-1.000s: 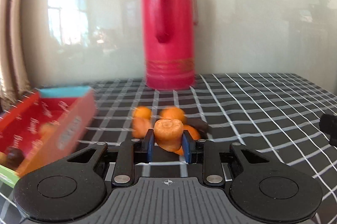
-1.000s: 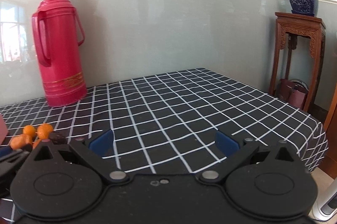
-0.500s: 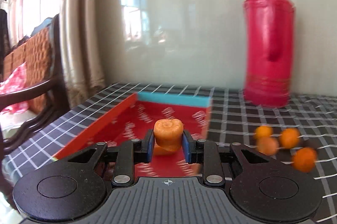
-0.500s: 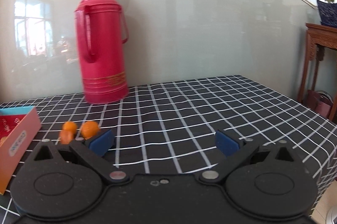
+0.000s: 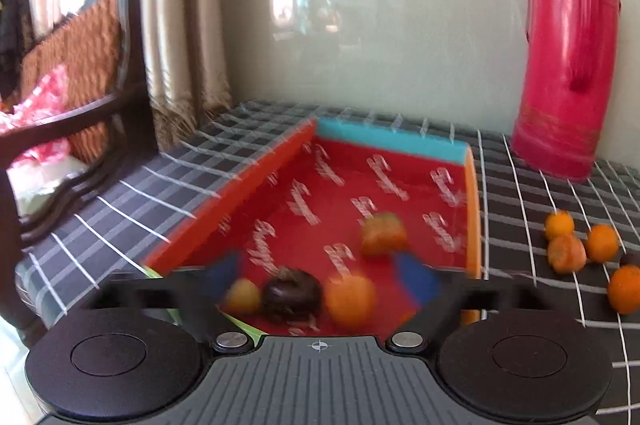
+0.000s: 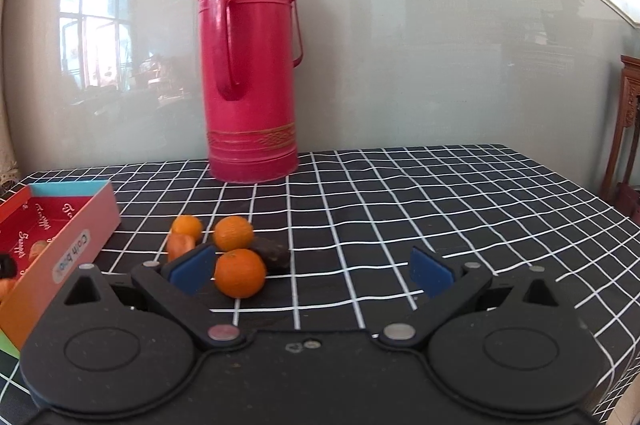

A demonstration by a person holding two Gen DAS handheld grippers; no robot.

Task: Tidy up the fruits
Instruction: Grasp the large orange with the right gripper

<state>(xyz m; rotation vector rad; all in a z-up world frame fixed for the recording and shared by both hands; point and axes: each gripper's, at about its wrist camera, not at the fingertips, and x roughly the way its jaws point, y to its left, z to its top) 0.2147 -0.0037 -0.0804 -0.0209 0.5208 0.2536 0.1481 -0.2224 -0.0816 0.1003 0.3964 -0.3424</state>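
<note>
You have one red box (image 5: 474,201) on the bench. Inside it sit four pieces: one carrot chunk (image 5: 383,234), one orange (image 5: 350,300), one dark round piece (image 5: 292,294) and one yellowish one (image 5: 243,296). Outside, four orange fruits (image 6: 239,272) and one dark piece (image 6: 273,252). One red thermos (image 6: 251,81).

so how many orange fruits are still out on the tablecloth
4, clustered right of the box: far one, far right one, nearest one, one partly behind the right gripper. More may be hidden.

L claw (image 5: 320,275) opening over red box (image 5: 256,181), carrot chunk (image 5: 383,234) inside
</note>
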